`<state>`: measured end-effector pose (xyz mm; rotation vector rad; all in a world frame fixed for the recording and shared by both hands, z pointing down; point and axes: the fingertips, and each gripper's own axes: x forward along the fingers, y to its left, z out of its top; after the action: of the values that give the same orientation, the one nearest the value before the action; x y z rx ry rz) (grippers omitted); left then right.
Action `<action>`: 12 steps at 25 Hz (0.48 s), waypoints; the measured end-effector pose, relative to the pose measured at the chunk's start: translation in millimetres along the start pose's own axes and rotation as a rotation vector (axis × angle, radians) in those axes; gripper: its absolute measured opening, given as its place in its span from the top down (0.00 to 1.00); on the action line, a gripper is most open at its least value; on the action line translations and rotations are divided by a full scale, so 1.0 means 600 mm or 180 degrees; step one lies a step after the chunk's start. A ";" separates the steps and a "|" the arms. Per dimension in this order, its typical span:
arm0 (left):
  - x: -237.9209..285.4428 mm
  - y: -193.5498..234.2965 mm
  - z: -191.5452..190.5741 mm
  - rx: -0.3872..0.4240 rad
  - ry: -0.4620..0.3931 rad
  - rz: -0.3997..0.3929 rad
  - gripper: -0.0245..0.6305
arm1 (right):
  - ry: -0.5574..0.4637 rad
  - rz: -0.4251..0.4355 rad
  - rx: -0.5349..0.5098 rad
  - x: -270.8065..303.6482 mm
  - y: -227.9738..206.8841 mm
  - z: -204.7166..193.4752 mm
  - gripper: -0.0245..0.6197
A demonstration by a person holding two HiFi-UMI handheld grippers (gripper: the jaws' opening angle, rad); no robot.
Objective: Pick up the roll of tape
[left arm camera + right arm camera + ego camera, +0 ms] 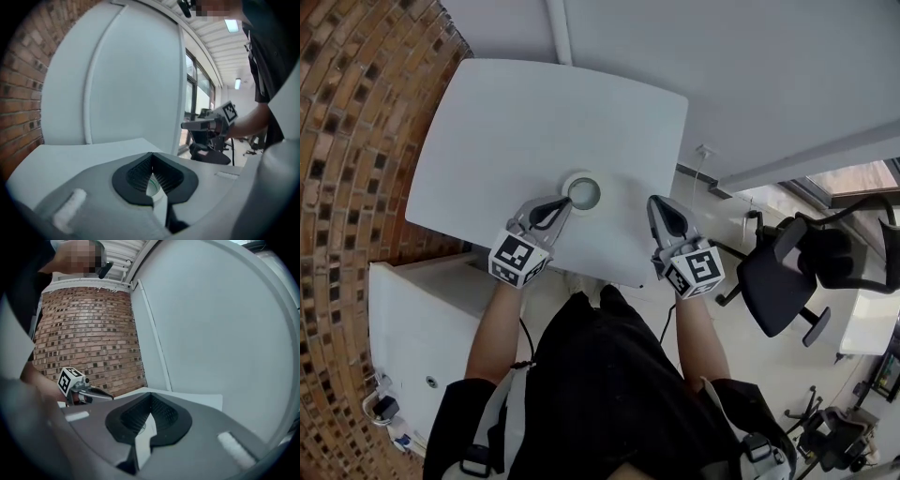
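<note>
The roll of tape is a white ring with a greenish core, lying flat near the front edge of the white table. My left gripper hovers just left of it, jaws shut and empty, tips close to the roll's rim. In the left gripper view the roll shows through the notch behind the shut left gripper. My right gripper is to the right of the roll, apart from it. Its jaws meet at the tips and hold nothing.
A brick wall runs along the left. A white cabinet stands below the table's front left corner. A black office chair is on the floor to the right. A grey partition rises behind the table.
</note>
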<state>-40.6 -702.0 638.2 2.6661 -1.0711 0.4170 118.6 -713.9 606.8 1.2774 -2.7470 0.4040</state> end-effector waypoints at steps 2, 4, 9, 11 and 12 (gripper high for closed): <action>0.033 -0.014 -0.025 0.0236 0.0458 -0.0267 0.96 | -0.0005 -0.0024 0.0017 -0.007 -0.001 0.001 0.95; 0.061 -0.023 -0.057 0.0452 0.0915 -0.0492 0.73 | 0.0006 -0.0062 0.0049 -0.013 -0.003 0.001 0.95; 0.095 -0.040 -0.141 0.1077 0.1824 -0.0837 0.63 | 0.0006 -0.0099 0.0149 -0.030 0.000 -0.008 0.95; 0.105 -0.044 -0.172 0.1353 0.2137 -0.0919 0.58 | -0.0001 -0.0129 0.0200 -0.041 0.000 -0.013 0.95; 0.110 -0.046 -0.185 0.1434 0.2255 -0.0968 0.58 | -0.0014 -0.0149 0.0234 -0.047 0.000 -0.014 0.95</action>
<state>5.2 -688.5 761.5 2.5906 -0.3781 1.5281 136.5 -690.4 609.6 1.3581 -2.7237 0.5029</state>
